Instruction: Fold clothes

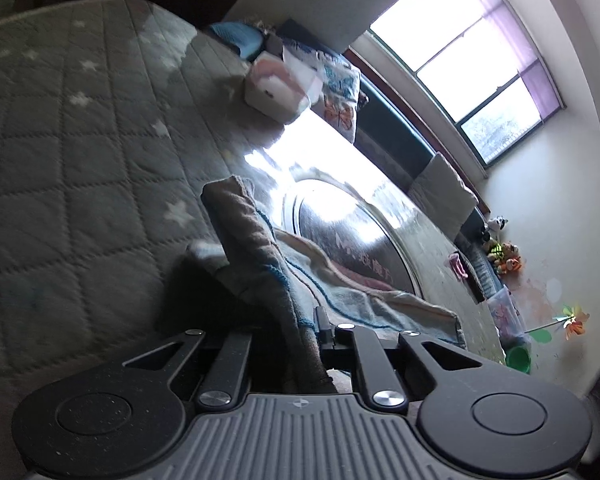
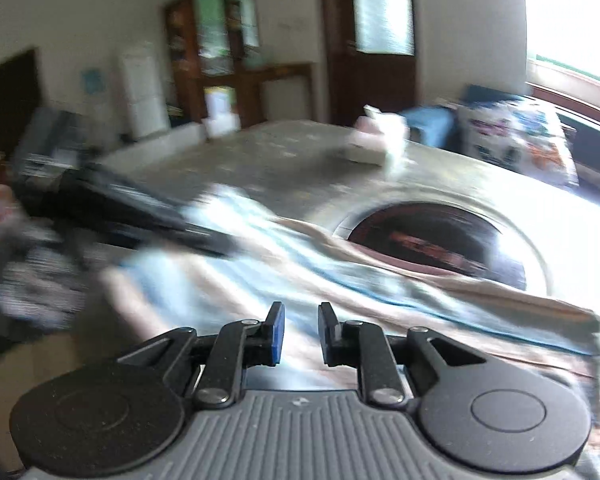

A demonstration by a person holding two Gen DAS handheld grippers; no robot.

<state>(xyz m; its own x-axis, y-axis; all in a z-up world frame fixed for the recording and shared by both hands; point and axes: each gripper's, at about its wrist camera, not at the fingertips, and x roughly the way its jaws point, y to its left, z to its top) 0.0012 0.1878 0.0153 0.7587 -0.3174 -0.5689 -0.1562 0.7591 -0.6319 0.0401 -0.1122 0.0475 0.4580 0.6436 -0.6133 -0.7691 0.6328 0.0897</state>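
Note:
A pale blue and beige towel-like cloth (image 1: 340,292) lies on the quilted grey mat (image 1: 80,140). My left gripper (image 1: 300,332) is shut on a fold of the cloth, which stands up between its fingers. In the blurred right wrist view the same cloth (image 2: 260,264) is spread out ahead, and my right gripper (image 2: 300,332) is open and empty just above its near edge. The left gripper (image 2: 140,216) shows there as a dark blur at the cloth's left end.
A round shiny disc (image 1: 352,240) lies in the mat beside the cloth. A pink and white folded bundle (image 1: 276,88) sits farther along the mat. Patterned cushions (image 1: 340,88) and a bench line the window wall. Toys (image 1: 504,256) lie on the floor.

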